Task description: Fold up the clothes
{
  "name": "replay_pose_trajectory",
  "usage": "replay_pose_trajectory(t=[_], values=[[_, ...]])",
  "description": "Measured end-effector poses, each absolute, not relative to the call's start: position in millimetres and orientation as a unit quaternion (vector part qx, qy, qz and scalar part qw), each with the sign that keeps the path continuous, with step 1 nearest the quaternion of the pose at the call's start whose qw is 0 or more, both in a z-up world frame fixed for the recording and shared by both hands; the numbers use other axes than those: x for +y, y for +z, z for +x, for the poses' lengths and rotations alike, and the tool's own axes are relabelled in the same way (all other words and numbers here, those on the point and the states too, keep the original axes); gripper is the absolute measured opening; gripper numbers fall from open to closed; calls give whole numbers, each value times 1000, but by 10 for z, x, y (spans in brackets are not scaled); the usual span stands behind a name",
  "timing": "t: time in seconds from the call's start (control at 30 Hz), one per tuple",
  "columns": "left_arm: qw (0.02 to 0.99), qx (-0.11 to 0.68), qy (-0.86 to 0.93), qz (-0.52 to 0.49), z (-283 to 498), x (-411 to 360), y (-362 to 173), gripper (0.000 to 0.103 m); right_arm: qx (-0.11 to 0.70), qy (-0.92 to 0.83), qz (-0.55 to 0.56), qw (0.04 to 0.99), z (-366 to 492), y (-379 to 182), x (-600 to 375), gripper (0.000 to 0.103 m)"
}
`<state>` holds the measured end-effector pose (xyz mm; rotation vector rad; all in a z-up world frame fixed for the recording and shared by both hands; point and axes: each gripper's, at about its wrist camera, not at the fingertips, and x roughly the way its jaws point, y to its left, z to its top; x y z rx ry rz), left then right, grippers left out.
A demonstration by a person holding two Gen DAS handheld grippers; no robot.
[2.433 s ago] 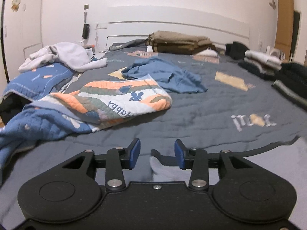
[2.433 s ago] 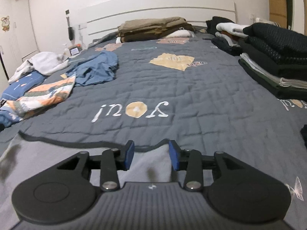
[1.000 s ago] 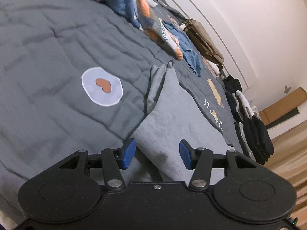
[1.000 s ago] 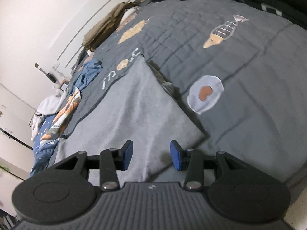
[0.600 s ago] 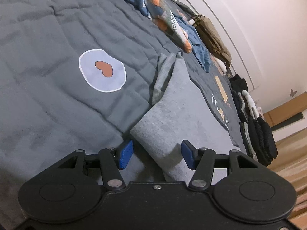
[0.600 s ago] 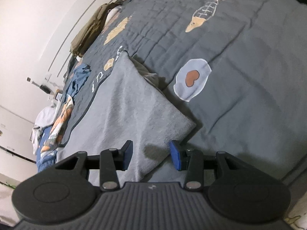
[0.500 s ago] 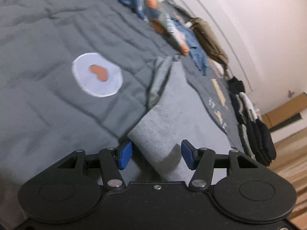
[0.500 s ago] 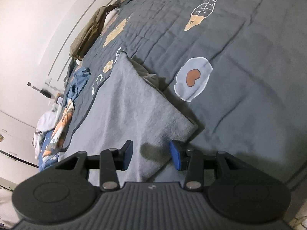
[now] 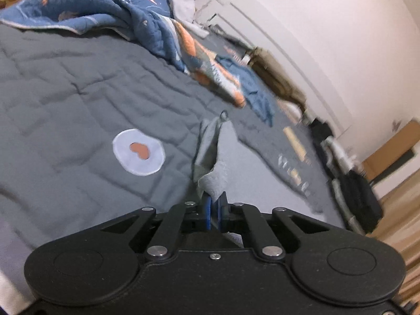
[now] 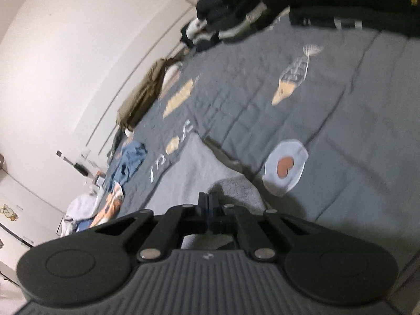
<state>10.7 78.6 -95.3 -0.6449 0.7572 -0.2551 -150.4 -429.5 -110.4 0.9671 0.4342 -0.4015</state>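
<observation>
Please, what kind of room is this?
Most likely a bedroom: a wide bed with a grey quilt, a white headboard against the wall, and clothes stacked along the bed's edge.

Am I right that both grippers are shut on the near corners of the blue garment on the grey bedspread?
Not quite: the left gripper and right gripper are shut on the grey garment, as both wrist views show. The bedspread is grey.

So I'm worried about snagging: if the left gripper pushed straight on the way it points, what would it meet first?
The left gripper, shut on the grey garment, would most likely plough into that garment's bunched fold just ahead, then the bedspread; depth is unclear.
</observation>
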Motion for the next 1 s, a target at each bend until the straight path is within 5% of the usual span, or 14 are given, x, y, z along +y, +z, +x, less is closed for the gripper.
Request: replay_pose_trajectory(t=[0.23,0.3,0.33,0.43,0.6,1.0], values=[[853,422,-80,-297,76,852,-1184,26,293,-219,448,816,-1471,-1311,-4389,1],[858,403,-83,-308,61,888,-1132,54,292,-220,456,812,-1498,-1302,-4421,3],[860,396,-89,-311,71,877,-1120,56,286,-218,457,813,-1512,-1274,-4434,4],[852,400,-110,-318,130,783,-1192,58,281,-217,439,826,-1513,-1172,-4412,6],[846,408,-113,-323,221,623,-1379,59,293,-174,456,822,-1452,-1242,-4305,28],[860,391,-96,-312,194,672,-1225,59,307,-210,380,847,-1357,-1179,-4526,36]])
